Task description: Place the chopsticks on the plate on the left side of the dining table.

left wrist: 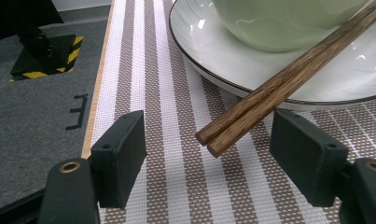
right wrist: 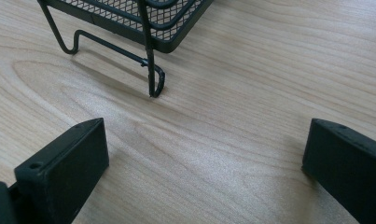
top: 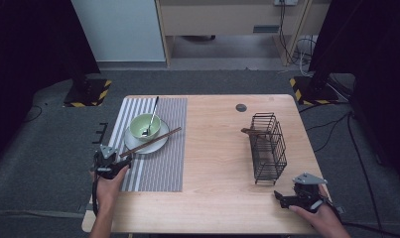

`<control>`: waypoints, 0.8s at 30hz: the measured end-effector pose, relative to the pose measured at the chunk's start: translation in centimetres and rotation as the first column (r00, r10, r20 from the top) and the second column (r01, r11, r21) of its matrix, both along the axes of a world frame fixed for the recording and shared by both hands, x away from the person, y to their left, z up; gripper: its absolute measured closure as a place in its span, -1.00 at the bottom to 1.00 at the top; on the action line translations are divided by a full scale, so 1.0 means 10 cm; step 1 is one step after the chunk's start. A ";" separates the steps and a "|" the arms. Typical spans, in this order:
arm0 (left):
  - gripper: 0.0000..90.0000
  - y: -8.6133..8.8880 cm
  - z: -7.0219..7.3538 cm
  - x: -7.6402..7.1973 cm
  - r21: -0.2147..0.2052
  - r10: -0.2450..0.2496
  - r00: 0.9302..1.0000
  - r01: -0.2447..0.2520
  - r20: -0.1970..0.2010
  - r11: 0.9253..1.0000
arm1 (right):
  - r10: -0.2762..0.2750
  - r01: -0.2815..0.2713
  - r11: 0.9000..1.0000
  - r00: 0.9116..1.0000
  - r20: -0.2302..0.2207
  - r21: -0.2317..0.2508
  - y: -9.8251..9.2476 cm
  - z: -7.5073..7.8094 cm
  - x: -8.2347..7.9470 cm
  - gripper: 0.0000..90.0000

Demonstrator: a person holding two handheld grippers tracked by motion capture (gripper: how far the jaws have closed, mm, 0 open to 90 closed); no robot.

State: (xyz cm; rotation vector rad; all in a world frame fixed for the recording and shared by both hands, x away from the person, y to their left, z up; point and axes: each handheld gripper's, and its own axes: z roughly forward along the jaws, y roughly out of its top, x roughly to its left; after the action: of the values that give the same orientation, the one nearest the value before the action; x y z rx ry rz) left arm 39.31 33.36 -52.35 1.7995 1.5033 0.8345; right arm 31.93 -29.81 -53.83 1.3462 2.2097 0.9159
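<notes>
Wooden chopsticks (left wrist: 269,93) far ends cut off; bowl (left wrist: 279,23) top cropped.

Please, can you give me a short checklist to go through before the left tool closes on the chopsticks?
1. Left tool open wide: ok.
2. Chopsticks ends between its jaws: ok, though nearer the jaw on the view's right.
3. Chopsticks lie together as a pair: ok, side by side across the plate rim.
4. Bowl and spoon free of the chopsticks: cannot tell; the chopsticks run close beside the bowl.
5. Right tool out of the way: ok, open near the wire rack.
</notes>
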 end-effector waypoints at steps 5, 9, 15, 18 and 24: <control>-0.41 0.04 0.02 -0.01 -0.003 -0.010 1.000 0.010 0.007 1.000 | 0.000 0.000 1.000 1.000 0.001 -0.001 0.00 0.00 0.00 -0.99; -0.41 0.06 0.02 -0.02 -0.005 -0.012 1.000 0.012 0.010 1.000 | 0.000 0.000 1.000 1.000 0.001 -0.001 0.00 0.00 0.00 -0.99; -0.40 0.03 0.01 0.00 0.014 -0.012 1.000 0.012 0.013 1.000 | 0.000 0.000 1.000 1.000 0.000 0.000 0.00 0.00 0.00 -0.99; -0.39 0.04 0.01 0.01 0.013 -0.003 1.000 0.003 0.018 1.000 | 0.000 0.000 1.000 1.000 0.001 -0.001 0.00 0.00 0.00 -0.99; -0.40 0.07 0.00 0.05 0.012 -0.007 1.000 0.007 0.007 1.000 | 0.000 0.000 1.000 1.000 0.001 -0.001 0.00 0.00 0.00 -0.99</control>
State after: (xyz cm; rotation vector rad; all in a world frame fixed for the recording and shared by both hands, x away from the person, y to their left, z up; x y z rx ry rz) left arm 39.81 34.05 -52.33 1.8080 1.4902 0.8474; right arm 31.93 -29.81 -53.83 1.3456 2.2091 0.9154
